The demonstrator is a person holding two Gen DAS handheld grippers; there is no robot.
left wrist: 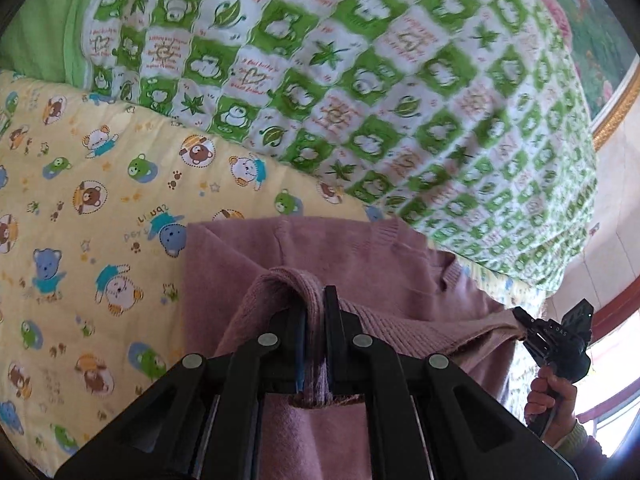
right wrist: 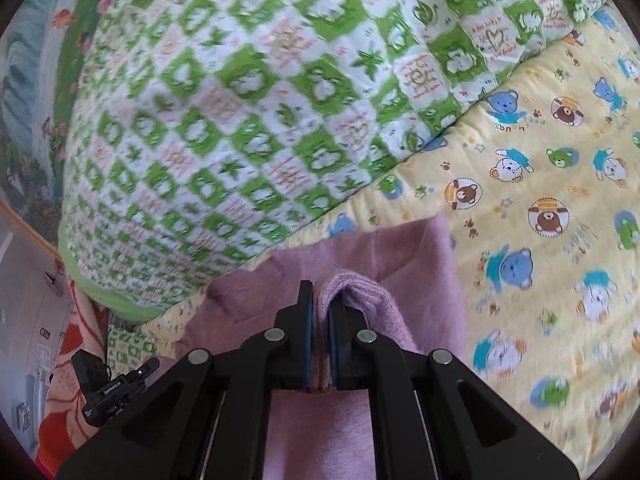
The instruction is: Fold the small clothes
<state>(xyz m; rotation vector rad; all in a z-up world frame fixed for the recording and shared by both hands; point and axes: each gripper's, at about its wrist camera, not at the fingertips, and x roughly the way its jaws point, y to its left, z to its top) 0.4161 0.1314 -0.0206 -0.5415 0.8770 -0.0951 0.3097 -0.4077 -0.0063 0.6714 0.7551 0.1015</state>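
Note:
A mauve knitted sweater (left wrist: 360, 264) lies on a yellow bear-print sheet (left wrist: 100, 200), with its near edge lifted by both grippers. My left gripper (left wrist: 314, 300) is shut on a bunched fold of the ribbed edge, which drapes over the fingertips. At the right of the left wrist view, a hand (left wrist: 552, 400) holds my right gripper (left wrist: 522, 322), which pinches the other end of the same edge. In the right wrist view, the right gripper (right wrist: 320, 300) is shut on a fold of the sweater (right wrist: 400, 252). The left gripper (right wrist: 149, 365) shows at lower left.
A puffy green-and-white patterned quilt (left wrist: 360, 80) is heaped just behind the sweater. A framed picture with a gold border (left wrist: 616, 100) hangs on the wall at far right. An orange patterned blanket (right wrist: 76, 360) lies at the bed's end.

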